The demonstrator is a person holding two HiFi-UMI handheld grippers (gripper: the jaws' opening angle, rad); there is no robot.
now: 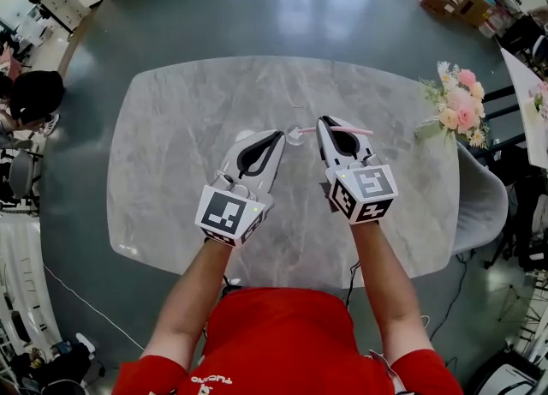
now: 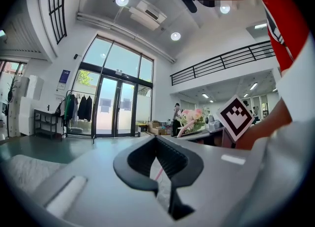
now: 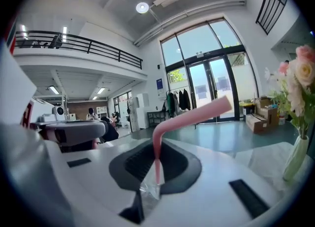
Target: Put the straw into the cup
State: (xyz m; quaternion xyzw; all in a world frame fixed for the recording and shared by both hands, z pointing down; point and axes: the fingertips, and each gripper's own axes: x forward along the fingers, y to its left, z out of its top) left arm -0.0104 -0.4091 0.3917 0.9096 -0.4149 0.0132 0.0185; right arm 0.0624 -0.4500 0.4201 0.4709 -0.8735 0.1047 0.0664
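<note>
Marble table [image 1: 171, 145], straw [image 3: 189, 115] in right tongs [image 1: 325, 123]

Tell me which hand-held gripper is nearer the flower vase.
Right. The right hand-held gripper, holding the straw, is on the side of the flower vase. The left hand-held gripper, pinching the clear wrapper, sits farther off, beyond the right one.

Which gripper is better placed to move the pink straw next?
Right. The right gripper is shut on the pink straw, and the straw's bent end juts out past its jaws, free to lead. The left gripper seems to pinch only the clear wrapper, so it would have to regrip first.
</note>
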